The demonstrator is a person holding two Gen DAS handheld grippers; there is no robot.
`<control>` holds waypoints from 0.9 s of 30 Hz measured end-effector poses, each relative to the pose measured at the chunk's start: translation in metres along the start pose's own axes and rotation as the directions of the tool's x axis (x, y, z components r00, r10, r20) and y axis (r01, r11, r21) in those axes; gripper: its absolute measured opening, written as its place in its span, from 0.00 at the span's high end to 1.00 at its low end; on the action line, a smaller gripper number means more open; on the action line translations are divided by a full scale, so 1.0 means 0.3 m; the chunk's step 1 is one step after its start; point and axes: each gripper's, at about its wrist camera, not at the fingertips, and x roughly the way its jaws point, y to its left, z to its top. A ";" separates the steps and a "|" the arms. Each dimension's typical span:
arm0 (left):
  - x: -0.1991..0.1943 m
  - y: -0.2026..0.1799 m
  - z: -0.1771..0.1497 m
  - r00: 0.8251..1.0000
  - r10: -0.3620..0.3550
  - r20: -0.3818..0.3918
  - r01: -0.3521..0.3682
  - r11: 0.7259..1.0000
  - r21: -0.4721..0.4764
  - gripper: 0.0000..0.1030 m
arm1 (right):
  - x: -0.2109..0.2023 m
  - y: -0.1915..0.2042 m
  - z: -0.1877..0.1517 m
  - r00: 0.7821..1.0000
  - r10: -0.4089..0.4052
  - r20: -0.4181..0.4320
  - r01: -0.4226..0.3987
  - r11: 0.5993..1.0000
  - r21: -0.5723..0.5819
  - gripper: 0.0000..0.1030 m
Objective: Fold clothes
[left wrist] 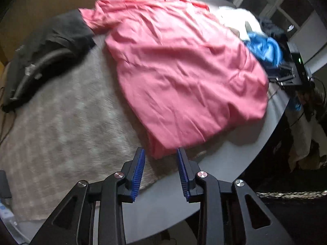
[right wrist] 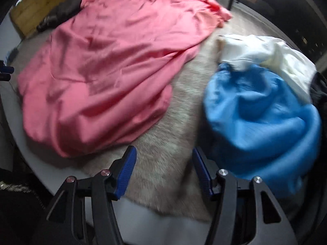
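Observation:
A pink shirt (left wrist: 184,67) lies spread and wrinkled on a beige fuzzy blanket (left wrist: 67,122) over a round grey table (left wrist: 235,153). My left gripper (left wrist: 161,151) is open, and the shirt's near corner lies between its blue fingertips (left wrist: 141,159) without being pinched. In the right wrist view the pink shirt (right wrist: 106,67) fills the left half. My right gripper (right wrist: 163,149) is open wide above the bare blanket (right wrist: 173,122), with nothing between its fingers. It sits between the shirt's hem and a crumpled blue garment (right wrist: 259,126).
A white garment (right wrist: 265,51) is bunched behind the blue one. A dark garment (left wrist: 55,47) lies at the far left of the table. A black device (left wrist: 296,69) stands at the table's right edge. A cardboard box (right wrist: 34,10) stands beyond the table.

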 end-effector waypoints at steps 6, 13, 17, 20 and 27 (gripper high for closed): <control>0.087 -0.051 0.045 1.000 -0.015 -0.017 0.015 0.999 0.030 0.84 | 0.004 0.036 0.035 0.996 0.081 0.031 -0.078 0.994 -0.075 0.46; 0.055 -0.058 0.074 0.998 -0.052 0.038 0.052 0.999 0.002 0.99 | 0.010 0.017 0.072 0.979 0.186 0.077 -0.181 0.981 -0.077 0.64; -0.010 -0.031 0.075 0.997 -0.012 0.071 0.014 1.000 -0.025 0.99 | -0.008 0.005 0.064 0.965 0.254 0.062 -0.252 0.967 -0.041 0.97; -0.097 0.007 0.054 0.995 0.013 0.100 -0.005 0.997 -0.081 0.99 | -0.094 -0.027 0.016 0.951 0.286 0.117 -0.290 0.957 0.015 0.98; -0.301 0.067 0.041 0.983 0.051 0.174 -0.019 0.983 -0.183 0.99 | -0.445 -0.186 -0.174 0.844 0.343 0.413 -0.473 0.838 0.273 0.98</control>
